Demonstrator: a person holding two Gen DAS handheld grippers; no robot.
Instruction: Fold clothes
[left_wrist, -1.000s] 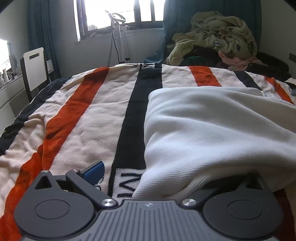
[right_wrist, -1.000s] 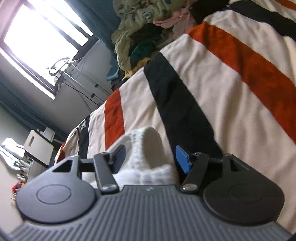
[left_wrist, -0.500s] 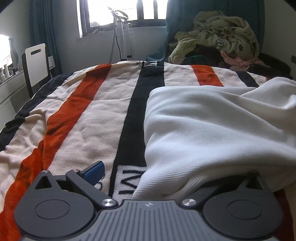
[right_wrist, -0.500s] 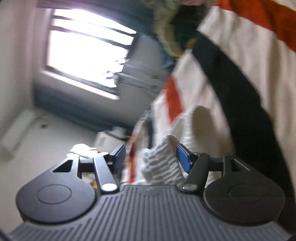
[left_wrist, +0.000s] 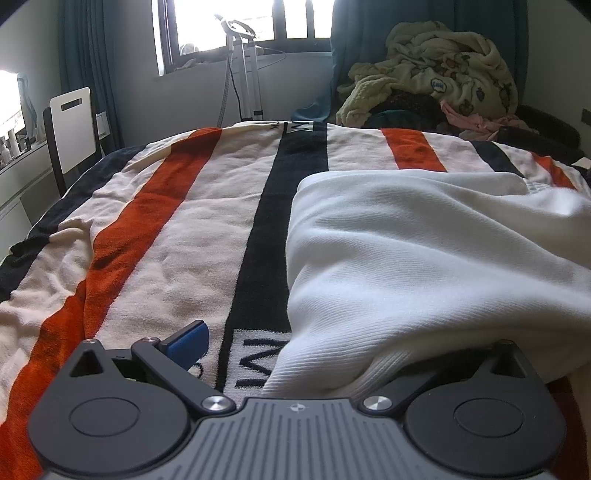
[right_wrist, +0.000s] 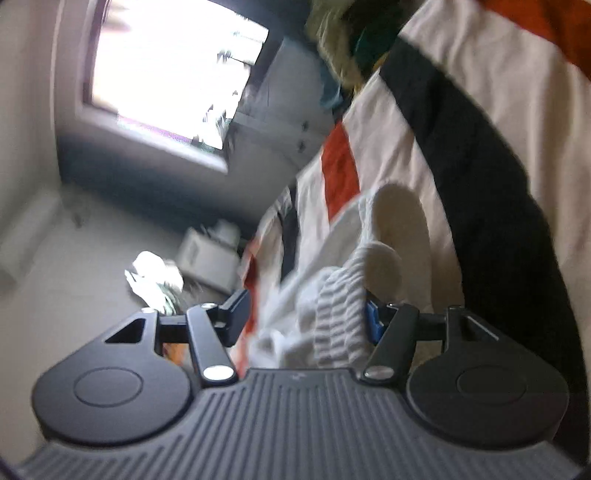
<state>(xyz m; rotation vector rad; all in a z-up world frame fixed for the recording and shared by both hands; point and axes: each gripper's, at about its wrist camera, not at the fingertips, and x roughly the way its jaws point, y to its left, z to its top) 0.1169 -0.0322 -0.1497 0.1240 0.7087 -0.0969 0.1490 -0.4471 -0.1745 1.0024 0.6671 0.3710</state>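
A white knit sweater (left_wrist: 424, 258) lies on the right half of a striped towel (left_wrist: 177, 240) in cream, orange and black that covers the bed. My left gripper (left_wrist: 295, 347) rests low at its near hem and is open. Its left blue pad (left_wrist: 188, 341) is bare, and the ribbed hem drapes over and hides its right finger. In the right wrist view the frame is blurred and rolled sideways. My right gripper (right_wrist: 304, 317) holds a bunch of the sweater's ribbed edge (right_wrist: 340, 325) between half-closed jaws, lifted above the towel (right_wrist: 480, 166).
A heap of clothes and a yellow blanket (left_wrist: 436, 74) sits at the bed's far right. A white chair (left_wrist: 74, 125) stands at the left by a desk. A metal stand (left_wrist: 243, 74) is under the window.
My right gripper rolled and swung upward with the ribbed edge still in it. The sweater's right side rose, then settled back. My left gripper barely moved.
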